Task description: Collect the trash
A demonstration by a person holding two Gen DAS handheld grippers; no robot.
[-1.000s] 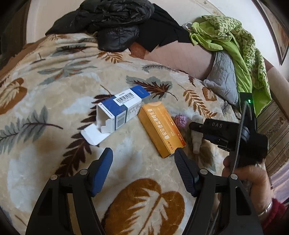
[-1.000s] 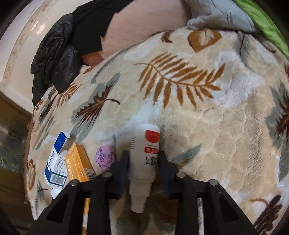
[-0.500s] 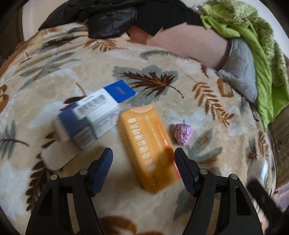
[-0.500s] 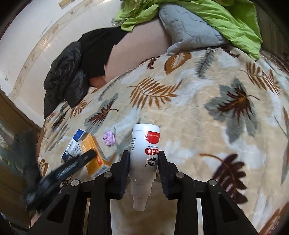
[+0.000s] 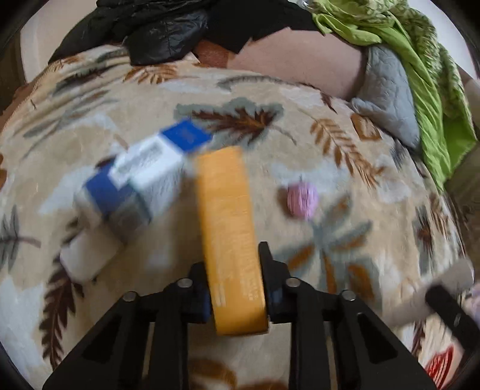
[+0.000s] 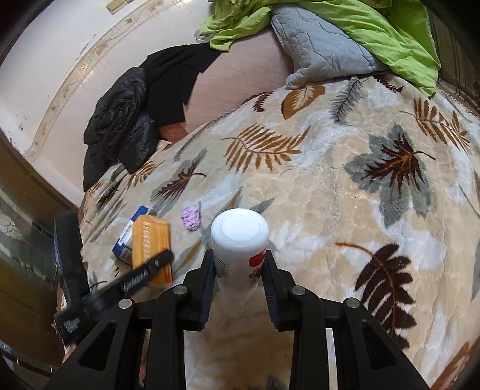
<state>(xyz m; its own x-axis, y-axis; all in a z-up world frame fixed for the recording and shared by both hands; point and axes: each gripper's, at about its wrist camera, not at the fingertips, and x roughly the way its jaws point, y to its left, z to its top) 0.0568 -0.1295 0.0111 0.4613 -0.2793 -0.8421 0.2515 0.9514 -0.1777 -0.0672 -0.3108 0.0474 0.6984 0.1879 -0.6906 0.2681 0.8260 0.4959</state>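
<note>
Orange box (image 5: 231, 237), long and narrow, sits clamped between the two fingers of the left gripper (image 5: 235, 288); jaws pressed to both long sides near its close end, the far end pointing away over the blanket (image 5: 345, 120). View blurred, print on the box unreadable. Whether the box's far end touches the blanket, cannot tell.

Just left of it, a blue-and-white carton (image 5: 144, 180) lies on the blanket, one white flap hanging open toward the camera. It is near the orange box's far end; touching or not, unclear. To the right, apart from both, a small pink crumpled wad (image 5: 301, 199) rests on a leaf print.

Right gripper (image 6: 240, 270) is closed on a white bottle (image 6: 240, 240) with a red label patch, jaws narrow against its sides. Bottle's flat round end faces away from the camera, raised above the blanket.

From the right wrist view: orange box, carton and wad show at left, with the left gripper's black frame across them.

Behind the blanket: black jacket (image 6: 120, 126), grey quilted pillow (image 6: 321, 45), green cloth (image 6: 375, 27).
</note>
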